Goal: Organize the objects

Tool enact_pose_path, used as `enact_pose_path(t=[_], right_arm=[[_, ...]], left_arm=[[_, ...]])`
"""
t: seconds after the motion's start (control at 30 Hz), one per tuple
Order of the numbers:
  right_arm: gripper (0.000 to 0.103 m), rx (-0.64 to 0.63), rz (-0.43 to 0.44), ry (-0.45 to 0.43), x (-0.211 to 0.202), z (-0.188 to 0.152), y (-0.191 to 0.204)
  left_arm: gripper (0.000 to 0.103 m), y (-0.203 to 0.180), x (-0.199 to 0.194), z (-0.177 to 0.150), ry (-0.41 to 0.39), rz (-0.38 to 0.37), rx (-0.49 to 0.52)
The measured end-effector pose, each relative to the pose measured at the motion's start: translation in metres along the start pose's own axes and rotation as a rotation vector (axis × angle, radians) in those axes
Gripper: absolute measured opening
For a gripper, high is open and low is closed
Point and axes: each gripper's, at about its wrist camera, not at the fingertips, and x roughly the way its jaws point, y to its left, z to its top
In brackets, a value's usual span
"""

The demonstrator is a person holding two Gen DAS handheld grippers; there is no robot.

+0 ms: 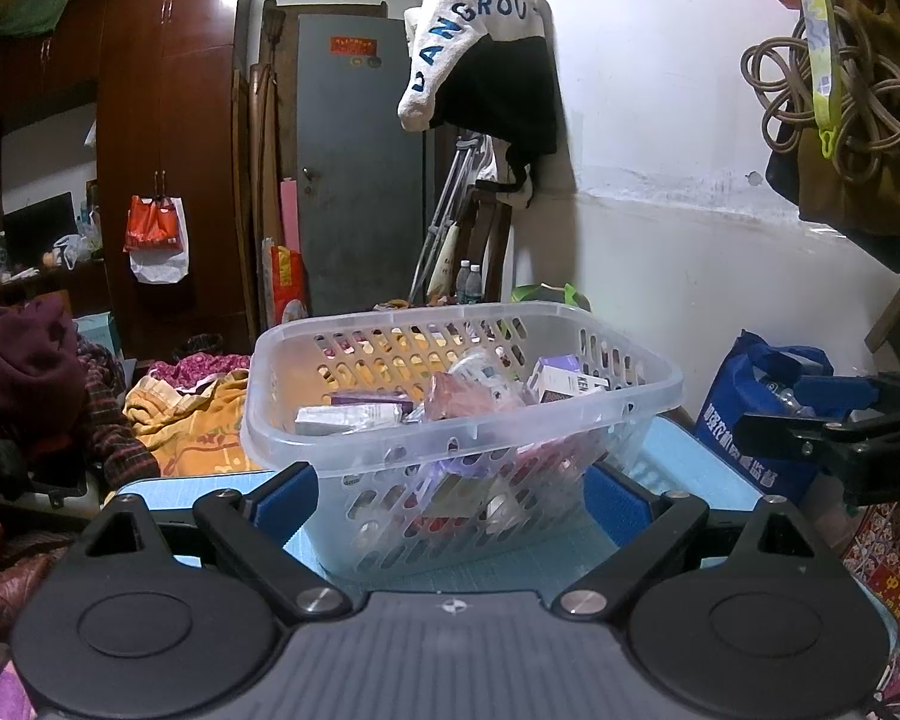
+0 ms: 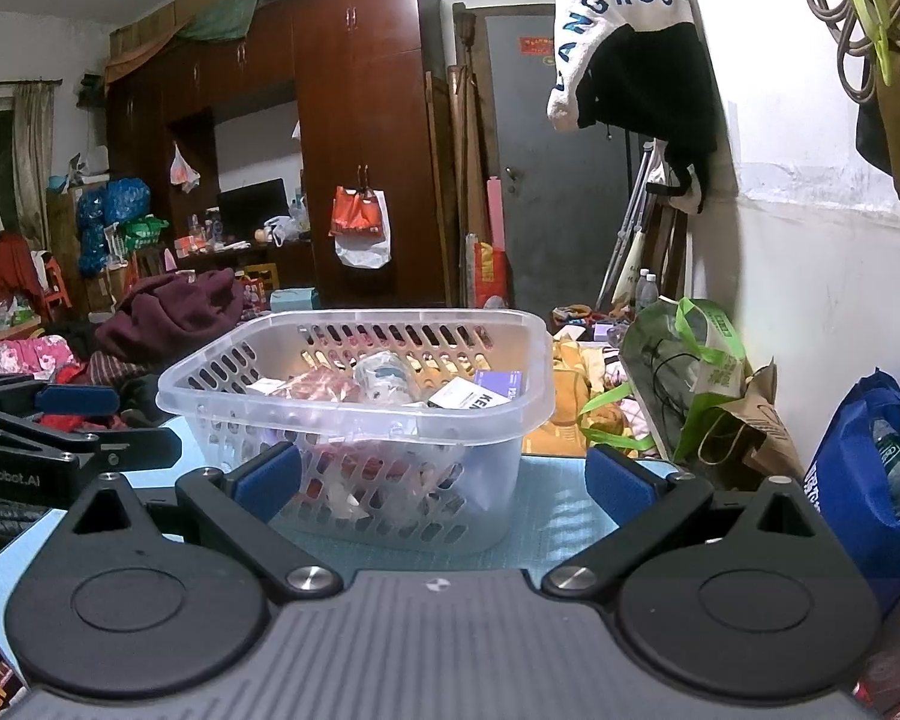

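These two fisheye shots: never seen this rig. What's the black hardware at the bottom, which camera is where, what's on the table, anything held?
No robot arm here: a person holds a two-finger gripper in each hand, each with its own camera looking along the fingers. The left gripper fills the left wrist view, the right gripper the right wrist view; each also shows at the edge of the other's picture. Both are open and hold nothing. On the light blue mat stands a clear plastic basket containing small boxes and packets.

The hanging white garment [image 2: 615, 6] reads "ANGROU"; the left tongs' [image 2: 78, 399] black body reads "GenRobot.AI".
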Motion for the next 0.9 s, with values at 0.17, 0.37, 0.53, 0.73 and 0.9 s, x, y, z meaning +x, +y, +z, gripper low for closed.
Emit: enact_pose_path(t=[0.17, 0.37, 0.53, 0.73, 0.9], right_arm=[[0.103, 0.000, -0.001, 0.000, -0.0001, -0.0004, -0.0001], [0.103, 0.006, 0.001, 0.000, -0.0007, -0.0026, 0.0003], [0.103, 0.002, -0.006, 0.008, 0.0002, -0.0050, 0.0001], [0.103, 0.009, -0.010, 0.013, -0.0009, -0.0046, -0.0010], [0.103, 0.008, -0.011, 0.014, -0.0010, -0.0044, -0.0016]], left_arm=[[0.097, 0.0007, 0.0007, 0.0008, 0.002, 0.000, -0.002], [0.097, 0.0012, 0.0015, 0.0005, 0.005, 0.000, -0.006], [0.097, 0.0023, 0.0028, 0.0008, 0.008, -0.002, -0.008], [0.097, 0.0025, 0.0042, 0.0012, 0.009, -0.001, -0.013], [0.097, 0.0021, 0.0053, 0.0013, 0.010, 0.000, -0.015]])
